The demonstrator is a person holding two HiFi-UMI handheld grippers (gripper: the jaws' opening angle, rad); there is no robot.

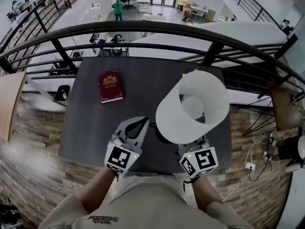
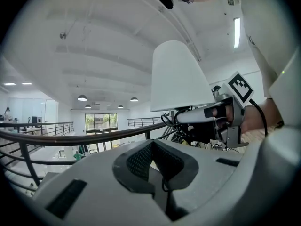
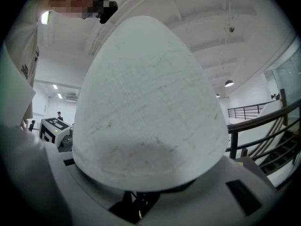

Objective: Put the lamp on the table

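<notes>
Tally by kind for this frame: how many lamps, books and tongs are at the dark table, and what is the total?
lamp: 1
book: 1
tongs: 2, the left tongs and the right tongs
Total: 4

I see bare table (image 1: 143, 87) between the red book (image 1: 110, 86) and the lamp (image 1: 209, 97); the railing (image 1: 143, 26) bars the far edge.

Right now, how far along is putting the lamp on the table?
Done: the lamp is picked up, clamped under its shade by the right tongs. In hand: it is over the dark table; whether its base touches is unclear. Left: set it down, release. The left tongs are shut, empty.
</notes>
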